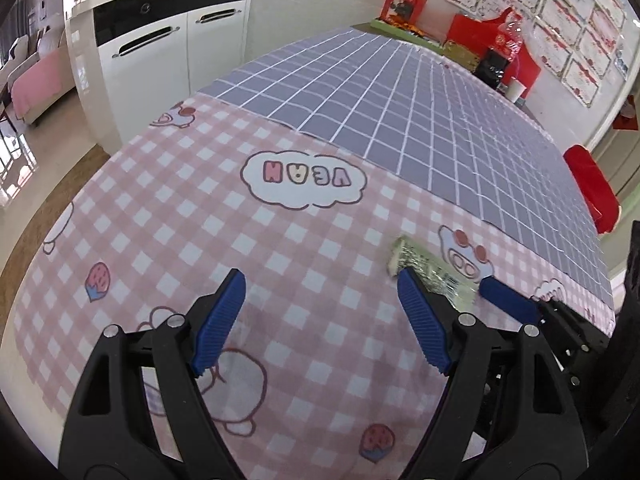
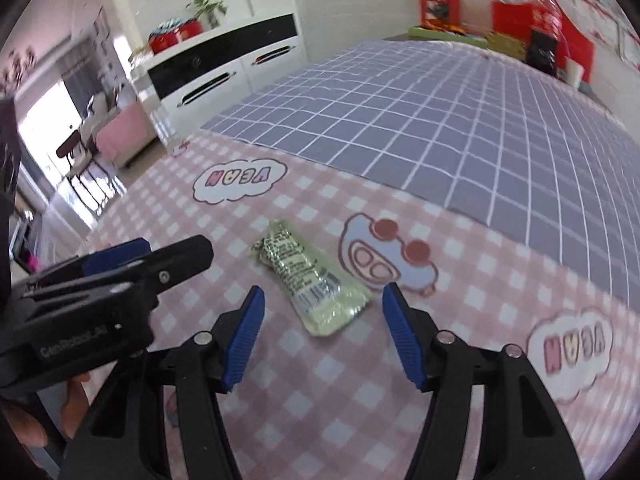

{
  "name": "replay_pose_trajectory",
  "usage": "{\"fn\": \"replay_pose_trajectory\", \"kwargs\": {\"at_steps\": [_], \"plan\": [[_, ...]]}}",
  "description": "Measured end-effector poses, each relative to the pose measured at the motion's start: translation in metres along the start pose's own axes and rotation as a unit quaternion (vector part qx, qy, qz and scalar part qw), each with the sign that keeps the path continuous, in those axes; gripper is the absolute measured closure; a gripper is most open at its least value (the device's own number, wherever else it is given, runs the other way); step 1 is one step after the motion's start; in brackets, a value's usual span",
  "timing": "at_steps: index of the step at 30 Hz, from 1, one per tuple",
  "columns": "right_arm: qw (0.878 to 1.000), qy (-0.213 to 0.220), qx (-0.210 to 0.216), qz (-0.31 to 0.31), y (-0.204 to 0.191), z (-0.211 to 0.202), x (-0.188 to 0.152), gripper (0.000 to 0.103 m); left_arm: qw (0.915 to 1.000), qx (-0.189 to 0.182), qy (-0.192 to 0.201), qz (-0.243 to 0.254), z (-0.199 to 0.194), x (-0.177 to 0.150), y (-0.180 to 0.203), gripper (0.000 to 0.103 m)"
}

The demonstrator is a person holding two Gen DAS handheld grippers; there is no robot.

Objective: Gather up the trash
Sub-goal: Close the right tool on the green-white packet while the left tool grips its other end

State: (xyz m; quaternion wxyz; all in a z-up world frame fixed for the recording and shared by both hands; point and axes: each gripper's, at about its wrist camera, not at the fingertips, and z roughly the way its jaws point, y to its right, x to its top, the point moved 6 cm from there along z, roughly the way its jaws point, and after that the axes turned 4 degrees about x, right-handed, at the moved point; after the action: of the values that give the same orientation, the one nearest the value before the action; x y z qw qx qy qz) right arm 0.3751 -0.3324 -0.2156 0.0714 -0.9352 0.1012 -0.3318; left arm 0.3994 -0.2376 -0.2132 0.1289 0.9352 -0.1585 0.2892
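Observation:
A pale green crumpled wrapper (image 2: 308, 280) with black print and a barcode lies flat on the pink checked tablecloth (image 2: 304, 392). My right gripper (image 2: 323, 296) is open, its blue pads (image 2: 244, 336) on either side of the wrapper's near end, just above the cloth. In the left wrist view the wrapper (image 1: 428, 270) shows at the right, partly hidden by my left gripper's right pad (image 1: 424, 320). My left gripper (image 1: 320, 280) is open and empty, to the left of the wrapper. It shows in the right wrist view (image 2: 120, 264) at the left.
A purple grid cloth (image 1: 400, 112) covers the far half of the table. Red boxes and a black item (image 1: 494, 66) stand at the far right edge. A red chair back (image 1: 592, 188) is at the right. A white cabinet (image 1: 160, 48) stands beyond the table's left.

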Motion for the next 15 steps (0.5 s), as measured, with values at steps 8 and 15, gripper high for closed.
{"fn": "replay_pose_trajectory", "kwargs": {"at_steps": [8,15], "plan": [[1.0,0.001,-0.009,-0.021,0.004,-0.001,-0.001,0.048,0.9994,-0.034,-0.006,0.005,0.018,0.006,0.03,0.026],[1.0,0.007,-0.007,-0.017,0.005,-0.005,-0.002,0.06,0.9992,-0.011,0.011,0.037,0.028,0.009,0.051,0.054]]}}
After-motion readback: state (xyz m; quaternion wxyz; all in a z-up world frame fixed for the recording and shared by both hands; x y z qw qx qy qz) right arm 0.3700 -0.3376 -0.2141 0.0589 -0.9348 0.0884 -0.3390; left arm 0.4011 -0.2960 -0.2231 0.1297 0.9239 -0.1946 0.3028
